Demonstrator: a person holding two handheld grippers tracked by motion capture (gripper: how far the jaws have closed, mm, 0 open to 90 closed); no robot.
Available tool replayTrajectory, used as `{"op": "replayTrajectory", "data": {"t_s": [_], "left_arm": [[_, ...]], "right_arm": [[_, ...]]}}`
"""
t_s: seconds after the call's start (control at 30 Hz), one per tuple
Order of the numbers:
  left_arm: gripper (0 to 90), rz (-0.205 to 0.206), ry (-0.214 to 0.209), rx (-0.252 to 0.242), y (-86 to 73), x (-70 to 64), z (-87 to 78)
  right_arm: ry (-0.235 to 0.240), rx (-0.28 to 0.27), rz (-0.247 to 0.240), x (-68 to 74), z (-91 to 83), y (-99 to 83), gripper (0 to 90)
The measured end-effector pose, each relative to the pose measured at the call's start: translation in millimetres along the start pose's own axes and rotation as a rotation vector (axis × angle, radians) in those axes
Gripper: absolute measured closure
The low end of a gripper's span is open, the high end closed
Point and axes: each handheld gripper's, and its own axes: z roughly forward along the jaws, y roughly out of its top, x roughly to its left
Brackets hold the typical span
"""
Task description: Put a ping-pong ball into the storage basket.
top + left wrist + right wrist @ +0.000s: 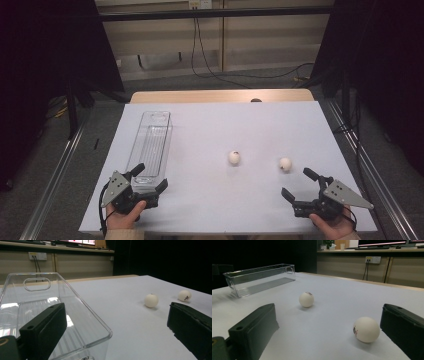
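- Your right gripper [300,186] sits at the near right corner of the white table [260,125], jaws spread wide and holding nothing.
- In the right gripper view the closer ball [366,329] lies between those jaws, nearer the right one and a bit ahead of the tips; can't tell if it touches that jaw, looks just apart.
- From the high view that same ball [285,164] is just beyond your right gripper, a bit to its left.
- Your left gripper [150,178] is at the near left, also wide open and empty. One jaw hangs over the near end of the clear bin [150,145], the other sits just outside its right wall.
- The left gripper view backs that up: the left jaw is over the bin's ribbed floor, the right jaw over bare table.
- The second ball [234,158] sits left of the first one, roughly mid-table, well apart from the bin.
- The bin is long and narrow, running away from you along the left side, with a handle cutout [37,284] in its far end wall.
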Motion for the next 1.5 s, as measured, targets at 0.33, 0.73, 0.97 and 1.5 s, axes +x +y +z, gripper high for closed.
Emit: {"op": "replayTrajectory", "data": {"t_s": [0.33, 0.73, 0.97, 1.5], "left_arm": [[2.5, -0.009, -0.016, -0.003, 0.7, -1.7, 1.2], [1.8, -0.012, -0.052, -0.003, 2.6, -8.1, 6.1], [1.6, -0.013, -0.070, 0.003, 2.9, -12.5, 10.0], [1.5, -0.022, -0.091, 0.020, 7.5, -23.9, 23.7]], "right_arm": [[0.001, 0.000, -0.006, -0.4, -0.3, 0.2, 0.4], [0.004, 0.001, -0.005, -0.7, -1.1, 0.3, 0.4], [0.007, -0.002, -0.005, -0.3, -0.9, 0.7, 0.4], [0.013, -0.005, -0.002, -0.3, -1.3, 1.0, 0.5]]}}
